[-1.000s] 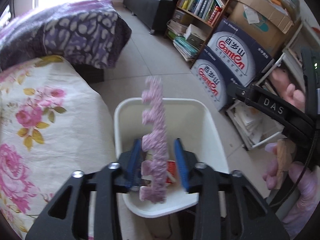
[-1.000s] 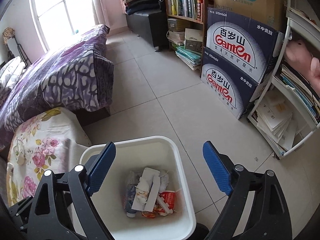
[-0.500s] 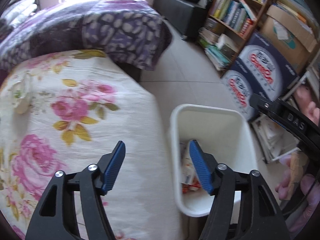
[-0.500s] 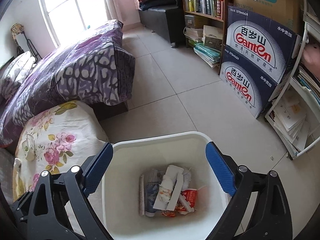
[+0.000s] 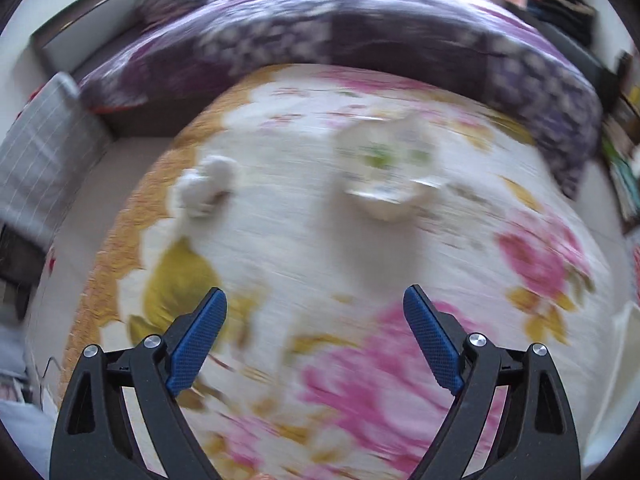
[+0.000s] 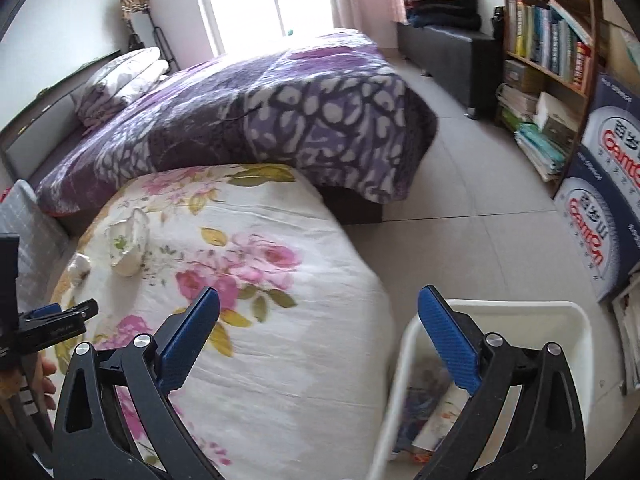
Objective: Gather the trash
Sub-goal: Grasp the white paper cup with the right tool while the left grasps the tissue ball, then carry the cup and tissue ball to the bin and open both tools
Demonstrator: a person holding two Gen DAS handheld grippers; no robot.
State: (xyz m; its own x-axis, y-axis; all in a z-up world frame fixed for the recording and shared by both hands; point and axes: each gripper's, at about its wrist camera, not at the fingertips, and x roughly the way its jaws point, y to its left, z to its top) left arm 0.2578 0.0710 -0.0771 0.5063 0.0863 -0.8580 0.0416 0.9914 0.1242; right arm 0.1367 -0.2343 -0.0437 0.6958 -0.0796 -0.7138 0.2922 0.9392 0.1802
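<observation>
- Over the floral quilt (image 5: 360,264), L gripper (image 5: 314,300) hangs w/ jaws spread wide, nothing between them. View is motion-blurred.
- Trash left on quilt: crumpled wrapper (image 5: 384,176) ahead and slightly right of L gripper's centre line; white wad (image 5: 204,188) off to its left. The two lie apart, neither touched by any finger.
- R gripper (image 6: 320,312) also wide open & empty, straddling quilt edge and bin (image 6: 576,312). Bin sits on floor just beside quilt, R side, already holding assorted rubbish.
- R view shows same wrapper (image 6: 128,248) and wad (image 6: 80,264) near quilt's far-left corner, well apart from bin.
- Step, as I judge it: reach phase for next pickup, prob. the wrapper since it's nearest L gripper's line.
- Next move calls for: advance L gripper fwd & down, centre jaws on wrapper, close gently — soft crumpled stuff on soft quilt, so risk of pinching fabric along w/ it.
- Vs 1 s ago: L gripper was over bin w/ a pink-purple strip between its pads; strip now out of sight, jaws wider.
- Vs 0.5 s ago: L view has swung off bin onto quilt; R view has shifted left, bin now partly cut off at its right.
</observation>
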